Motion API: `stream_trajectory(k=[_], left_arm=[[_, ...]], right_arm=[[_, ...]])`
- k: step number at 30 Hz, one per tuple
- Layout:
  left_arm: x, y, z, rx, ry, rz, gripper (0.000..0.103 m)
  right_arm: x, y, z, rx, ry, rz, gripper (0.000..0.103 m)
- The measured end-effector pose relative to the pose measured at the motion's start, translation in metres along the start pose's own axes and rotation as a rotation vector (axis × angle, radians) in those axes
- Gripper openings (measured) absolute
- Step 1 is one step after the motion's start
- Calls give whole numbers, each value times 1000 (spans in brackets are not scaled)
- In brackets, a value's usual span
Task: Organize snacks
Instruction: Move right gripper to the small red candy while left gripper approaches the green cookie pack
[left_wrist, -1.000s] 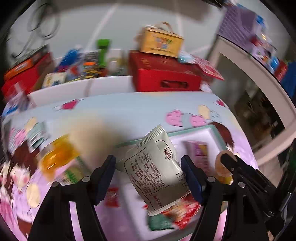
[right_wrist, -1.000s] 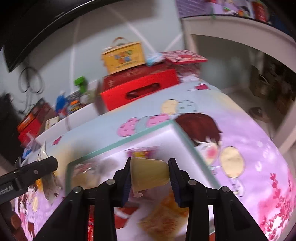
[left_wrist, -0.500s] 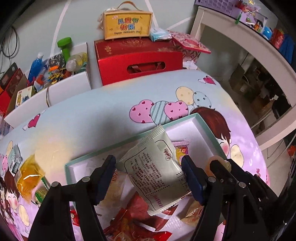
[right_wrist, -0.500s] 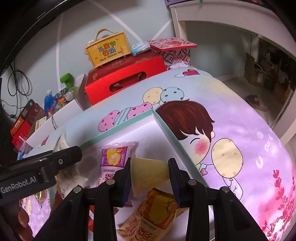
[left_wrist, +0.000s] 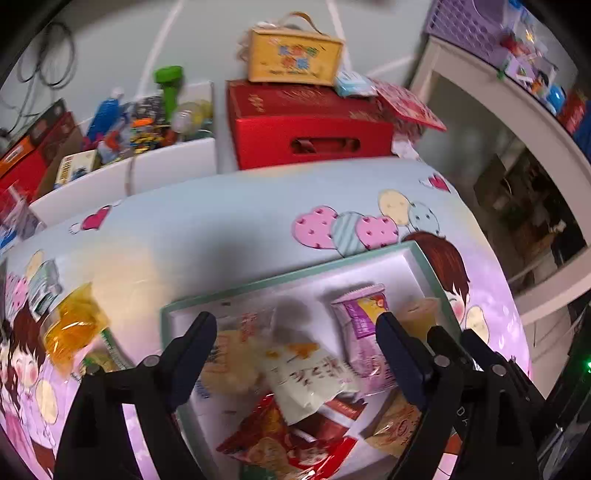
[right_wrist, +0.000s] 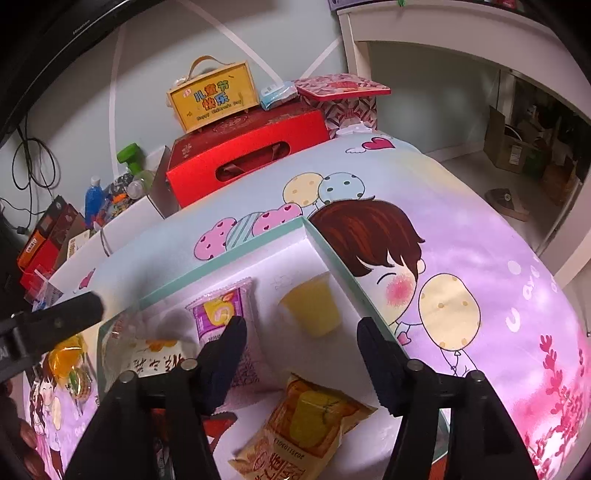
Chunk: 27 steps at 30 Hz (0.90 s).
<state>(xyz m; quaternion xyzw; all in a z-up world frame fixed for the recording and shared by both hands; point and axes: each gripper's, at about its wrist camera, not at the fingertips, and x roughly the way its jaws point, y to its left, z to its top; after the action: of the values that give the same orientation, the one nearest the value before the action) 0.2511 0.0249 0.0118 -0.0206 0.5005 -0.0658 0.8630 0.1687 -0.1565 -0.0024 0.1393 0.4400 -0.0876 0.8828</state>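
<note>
Hovering over the white tray (right_wrist: 295, 236), the right gripper (right_wrist: 299, 332) has its jaws spread wide with nothing between them; the yellow jelly cup (right_wrist: 314, 308) lies just beyond them at 12 o'clock, tucked near the tray's far right wall. The left gripper (left_wrist: 295, 339) is likewise released and empty, above the cream snack packet (left_wrist: 306, 373) resting on the pile. The step in hand looks like letting go and backing away, so lift each gripper straight up before swinging off, or a finger may drag a packet out. The cup lies on its side, long axis running toward 11 o'clock, narrow base to the far side. The purple packet (right_wrist: 225, 314) sits beside it at 9 o'clock, long axis roughly 12 to 6.
</note>
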Motion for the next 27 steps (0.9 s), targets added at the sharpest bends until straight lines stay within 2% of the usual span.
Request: stream_trajectory(k=[3,5,13,22,27], left_arm=[[-4,11,-7,-8,-18,53,93],[-6,18,-13,-11,-29,87,95],[-7,47,-34,-60,-49,161,100],[-17,98,-56,-155,-73,221,100],[-31,137,-70,-240,-101,241,100]], right_arm=[[1,3,-2,-12,14,-6,74],[-1,6,-3,-23,14,-9,82],[-9,18,-6,-51,-4,-8,102],[-21,44,-8,-98,-31,22,103],[-34,66,-9,-117,-67,88,103]])
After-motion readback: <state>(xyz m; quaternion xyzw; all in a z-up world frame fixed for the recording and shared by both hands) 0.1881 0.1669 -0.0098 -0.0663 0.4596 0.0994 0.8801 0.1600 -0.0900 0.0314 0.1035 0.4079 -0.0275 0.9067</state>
